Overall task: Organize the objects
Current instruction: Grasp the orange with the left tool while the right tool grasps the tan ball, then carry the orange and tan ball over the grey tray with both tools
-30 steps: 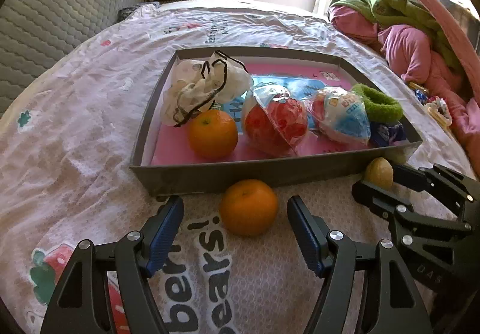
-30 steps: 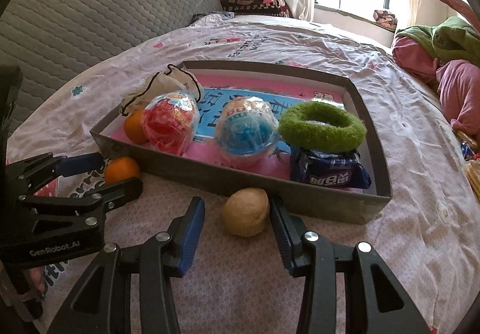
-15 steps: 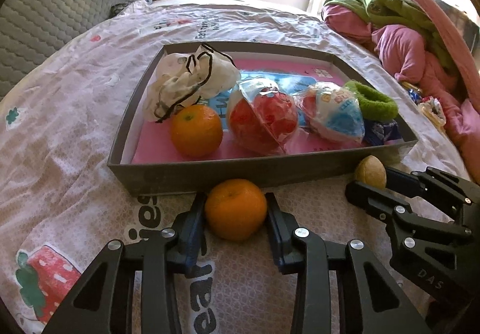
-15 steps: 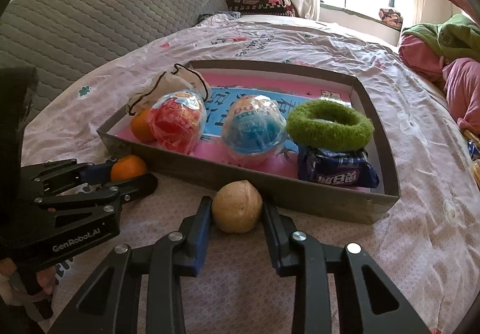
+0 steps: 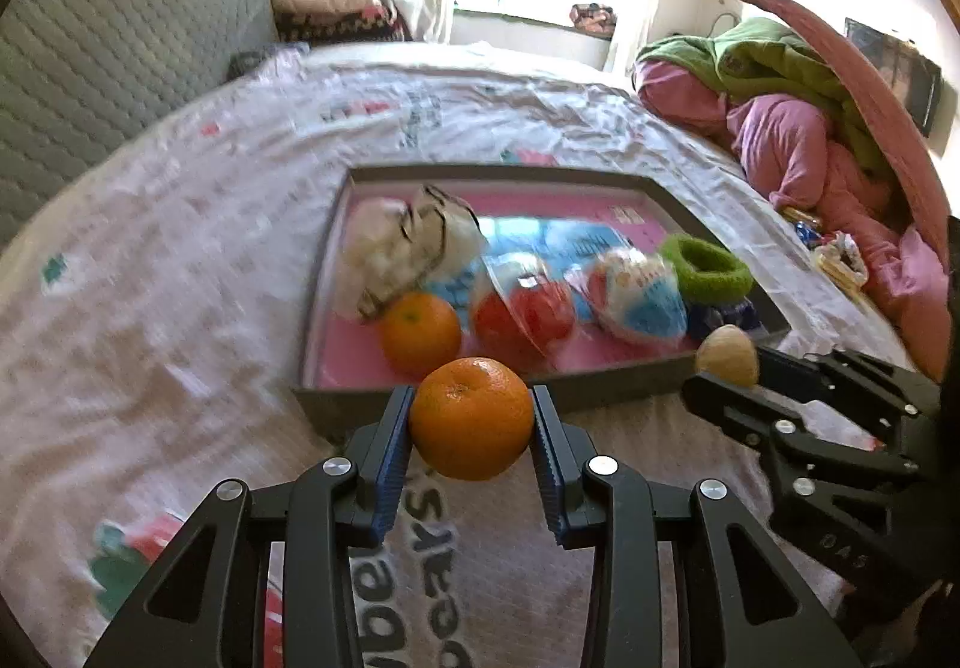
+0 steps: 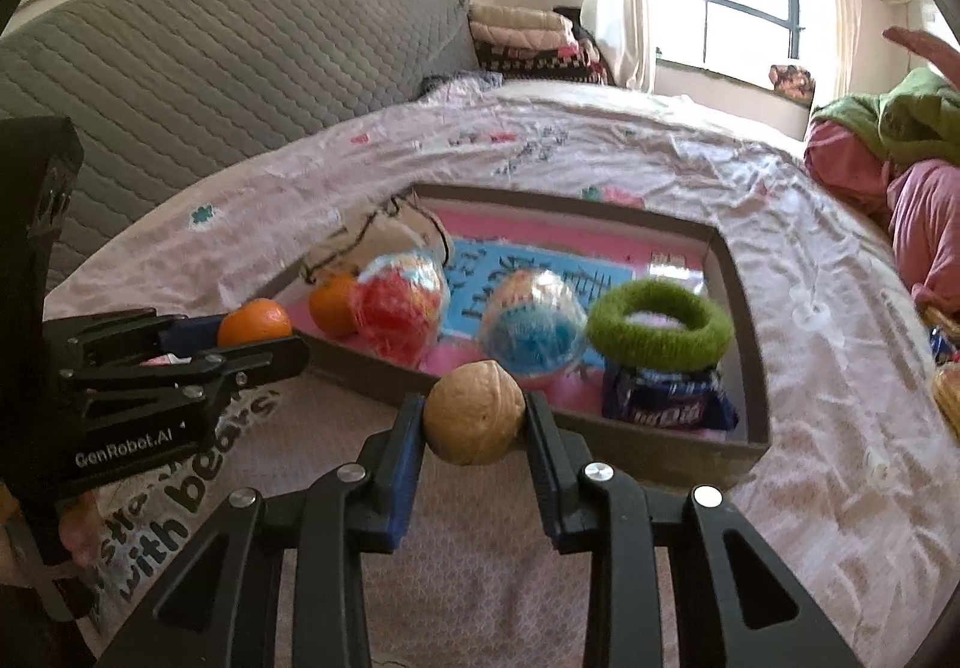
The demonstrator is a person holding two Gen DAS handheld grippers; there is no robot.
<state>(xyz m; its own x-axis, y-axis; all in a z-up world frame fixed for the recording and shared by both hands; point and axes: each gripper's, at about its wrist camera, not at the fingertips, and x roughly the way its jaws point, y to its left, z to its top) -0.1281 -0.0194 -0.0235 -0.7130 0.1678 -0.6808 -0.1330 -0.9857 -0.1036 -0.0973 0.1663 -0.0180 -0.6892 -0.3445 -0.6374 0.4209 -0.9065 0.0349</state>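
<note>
On the side of your left gripper (image 6: 180,362), seen from the right wrist camera, you can read "GenRobot.AI" in white letters. Your bedspread (image 6: 600,146) carries large dark print beside that gripper: "with bears" is legible there, with a partly hidden word above it that starts "stra". From the left wrist camera the same print appears upside down, and only "bears" can be made out. The dark blue snack packet (image 6: 666,404) in the tray (image 6: 744,308) bears white lettering, too blurred for you to read.
</note>
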